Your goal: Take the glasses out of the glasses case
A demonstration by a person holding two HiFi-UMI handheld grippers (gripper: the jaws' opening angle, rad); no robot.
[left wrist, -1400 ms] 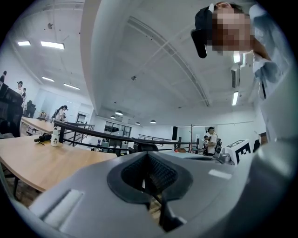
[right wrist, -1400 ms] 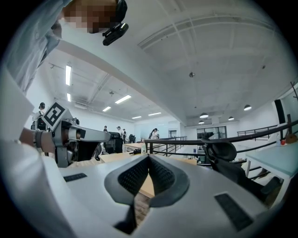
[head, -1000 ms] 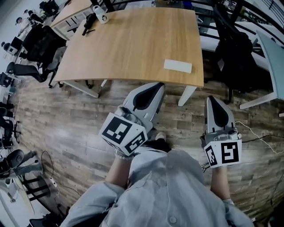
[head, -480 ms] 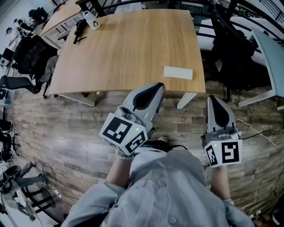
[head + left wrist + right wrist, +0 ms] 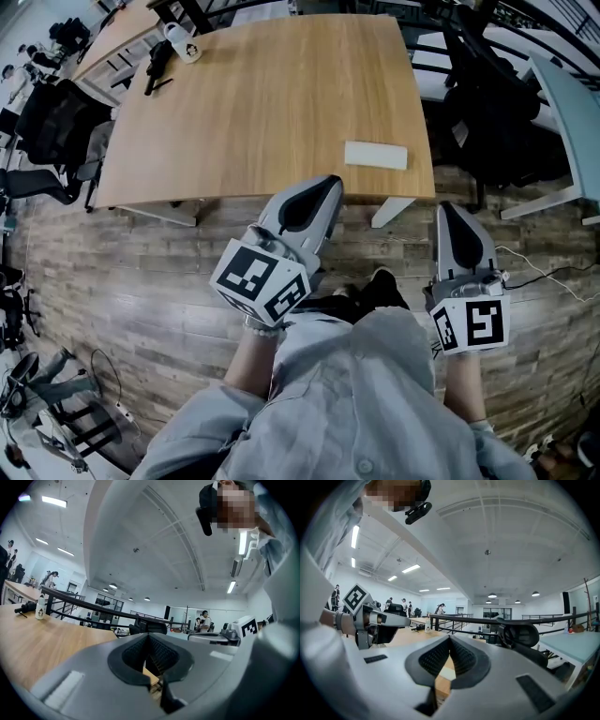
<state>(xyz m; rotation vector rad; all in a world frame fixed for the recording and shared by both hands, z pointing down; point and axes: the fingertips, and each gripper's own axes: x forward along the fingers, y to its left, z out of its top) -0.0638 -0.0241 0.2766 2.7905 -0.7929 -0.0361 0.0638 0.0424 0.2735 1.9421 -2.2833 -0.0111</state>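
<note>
Since the earlier frames, the light wooden table (image 5: 262, 103) and the flat white rectangular glasses case (image 5: 376, 155) on it have drawn nearer in the head view, and a dark shoe (image 5: 380, 281) now shows below. The case lies closed near the table's front right corner, well apart from the left gripper (image 5: 326, 185) and the right gripper (image 5: 449, 210). Left gripper view: jaws together, nothing between them. Right gripper view: jaws likewise together and empty, table edge ahead. Likely hazards: arriving with jaws unopened could nudge the smooth case toward the nearby edge; pulling the lid without the other gripper steadying the base could skid or lift the whole case.
</note>
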